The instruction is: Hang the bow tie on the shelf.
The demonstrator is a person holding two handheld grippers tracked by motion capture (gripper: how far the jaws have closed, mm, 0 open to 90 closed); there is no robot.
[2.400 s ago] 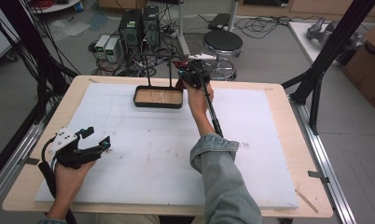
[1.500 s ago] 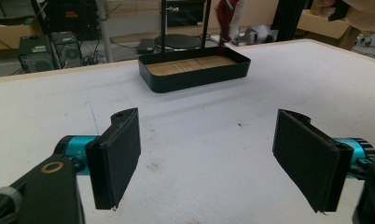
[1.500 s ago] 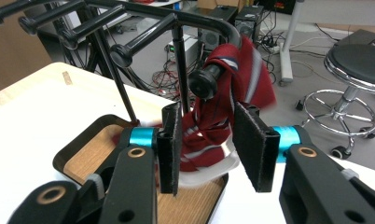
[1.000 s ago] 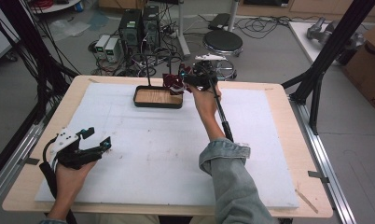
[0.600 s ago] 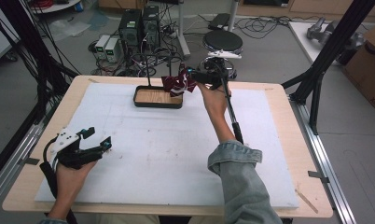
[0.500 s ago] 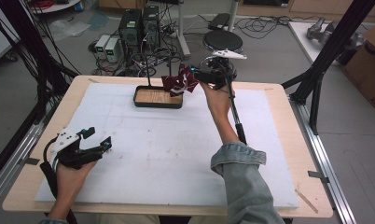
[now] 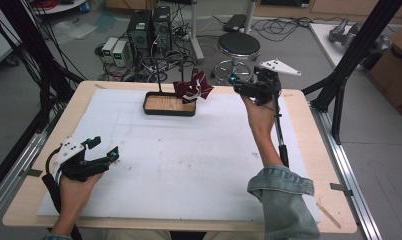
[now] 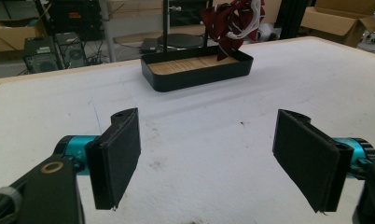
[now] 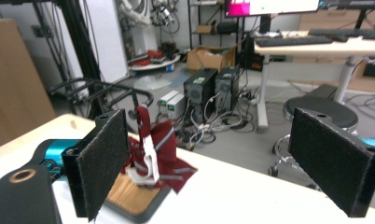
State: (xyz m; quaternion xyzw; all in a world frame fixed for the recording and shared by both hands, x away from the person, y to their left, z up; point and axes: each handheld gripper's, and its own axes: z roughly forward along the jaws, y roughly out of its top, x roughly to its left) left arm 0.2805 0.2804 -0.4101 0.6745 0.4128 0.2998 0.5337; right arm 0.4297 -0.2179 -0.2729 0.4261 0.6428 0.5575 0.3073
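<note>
A dark red cloth with white stripes [image 7: 193, 87] hangs from a thin black post at the right end of a black tray with a wooden floor [image 7: 161, 111]. My right gripper [image 7: 237, 86] is held in the air just right of the cloth, open, jaws pointing at it, not touching. In the right gripper view the cloth [image 9: 160, 144] and tray [image 9: 129, 193] lie beyond the spread gripper [image 9: 223, 163]. My left gripper [image 7: 105, 148] rests open on the white mat at the near left. In the left gripper view the tray [image 8: 195, 74] and cloth [image 8: 230, 23] stand far beyond the gripper [image 8: 206, 163].
A white mat [image 7: 189, 170] covers most of the wooden table. Behind the far edge are a round stool [image 7: 238, 47], computer towers [image 7: 149, 25] and cables. Black frame struts [image 7: 346, 70] rise at both sides; a cardboard box [image 7: 396, 65] sits at right.
My right gripper brought the red cloth to the post over the tray, opened, and drew back to the right, leaving the cloth hanging. The left gripper has stayed put.
</note>
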